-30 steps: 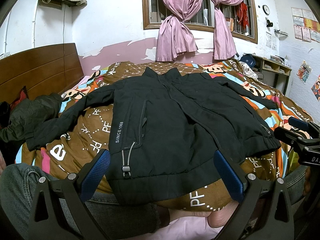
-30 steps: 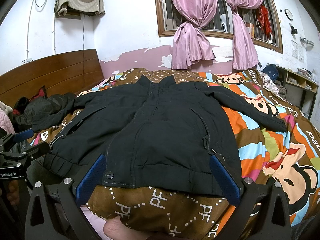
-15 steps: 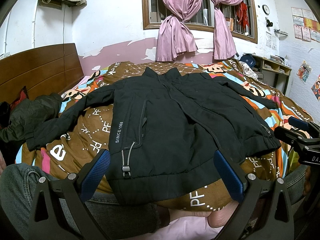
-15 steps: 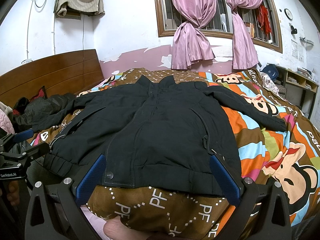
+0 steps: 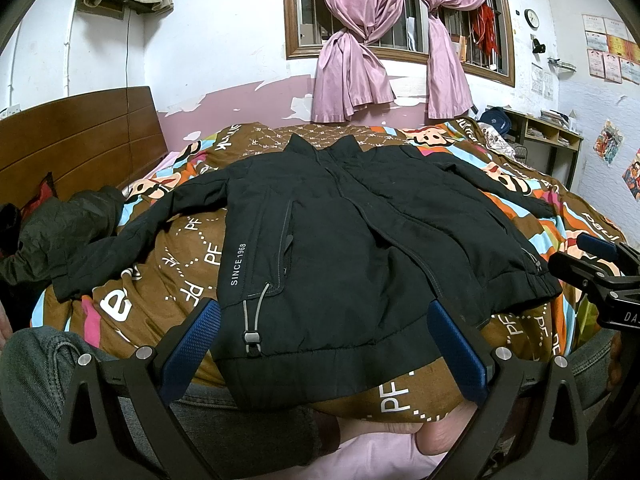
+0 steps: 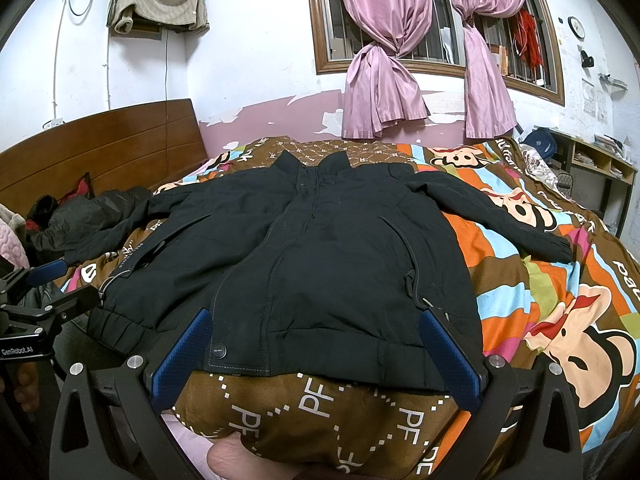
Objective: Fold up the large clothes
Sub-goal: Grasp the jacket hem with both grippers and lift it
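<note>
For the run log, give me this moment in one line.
left gripper open | right gripper open | black jacket flat, unfolded

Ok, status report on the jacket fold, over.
Left gripper open, right gripper open, both hovering at the hem. Black jacket flat on the quilt, sleeves spread, unfolded. Dark garment touching the left sleeve's cuff.

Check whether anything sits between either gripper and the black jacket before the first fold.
Nothing visible does. The black jacket lies spread flat on the quilt, directly ahead of the left gripper and the right gripper, both with jaws open. Only a dark garment lies off beside one sleeve.
</note>
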The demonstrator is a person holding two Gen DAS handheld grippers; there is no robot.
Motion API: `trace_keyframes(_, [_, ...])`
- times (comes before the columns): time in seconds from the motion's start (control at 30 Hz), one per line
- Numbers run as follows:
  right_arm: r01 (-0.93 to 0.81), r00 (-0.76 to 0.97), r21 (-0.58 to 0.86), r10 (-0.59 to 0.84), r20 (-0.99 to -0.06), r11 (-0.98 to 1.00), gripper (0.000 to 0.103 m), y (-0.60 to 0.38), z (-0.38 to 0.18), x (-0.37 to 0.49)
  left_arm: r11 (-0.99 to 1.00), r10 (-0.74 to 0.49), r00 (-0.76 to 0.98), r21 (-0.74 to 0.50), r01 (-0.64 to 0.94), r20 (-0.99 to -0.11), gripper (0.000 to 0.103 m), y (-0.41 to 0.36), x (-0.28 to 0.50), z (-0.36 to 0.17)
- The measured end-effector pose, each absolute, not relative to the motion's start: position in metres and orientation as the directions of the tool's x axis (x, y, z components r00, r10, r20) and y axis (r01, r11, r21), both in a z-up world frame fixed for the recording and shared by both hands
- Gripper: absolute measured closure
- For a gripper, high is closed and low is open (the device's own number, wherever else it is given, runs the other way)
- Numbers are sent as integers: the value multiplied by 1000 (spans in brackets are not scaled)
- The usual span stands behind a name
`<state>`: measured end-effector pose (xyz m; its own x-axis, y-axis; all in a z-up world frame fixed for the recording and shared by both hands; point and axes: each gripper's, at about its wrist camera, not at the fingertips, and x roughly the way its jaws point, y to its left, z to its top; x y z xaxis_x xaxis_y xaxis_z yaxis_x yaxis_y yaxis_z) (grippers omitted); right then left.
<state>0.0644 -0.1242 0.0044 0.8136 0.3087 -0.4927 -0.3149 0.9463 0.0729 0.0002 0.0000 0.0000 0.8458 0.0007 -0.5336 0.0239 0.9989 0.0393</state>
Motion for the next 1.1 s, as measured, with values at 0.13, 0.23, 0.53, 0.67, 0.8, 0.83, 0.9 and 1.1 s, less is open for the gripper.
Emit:
trace_keyframes(0.13, [-315, 813, 73, 309, -493, 946, 0, -124, 4, 65, 999, 1, 846, 38, 23, -534, 2, 0, 0, 0])
trace_keyframes(0.23, [-315, 813, 73, 309, -494, 946, 0, -124, 4, 65, 999, 1, 845, 39, 23, -534, 2, 0, 0, 0])
trace_keyframes(0.53, [-282, 802, 61, 270, -533, 957, 0, -122, 6, 73, 999, 22, 825, 43, 3, -565, 2, 0, 8, -4])
trace_keyframes(0.67, [-245, 797, 40, 224, -561, 969, 0, -119, 9, 82, 1000, 28, 803, 13, -25, -596, 2, 9, 19, -6])
trace_keyframes(0.8, [-212, 794, 48, 201, -574, 976, 0, -121, 12, 95, 998, 55, 796, 22, -52, -603, 2, 13, 33, -2])
trace_keyframes(0.83, [-208, 795, 48, 197, -574, 977, 0, -121, 13, 99, 998, 59, 797, 26, -55, -601, 2, 13, 36, 0])
trace_keyframes(0.9, [-202, 797, 43, 190, -574, 978, 0, -121, 16, 106, 997, 71, 803, 37, -60, -592, 2, 15, 44, 6])
trace_keyframes(1.1, [-204, 802, 28, 184, -568, 978, 0, -122, 33, 129, 995, 101, 821, 64, -79, -563, 2, 23, 68, 26])
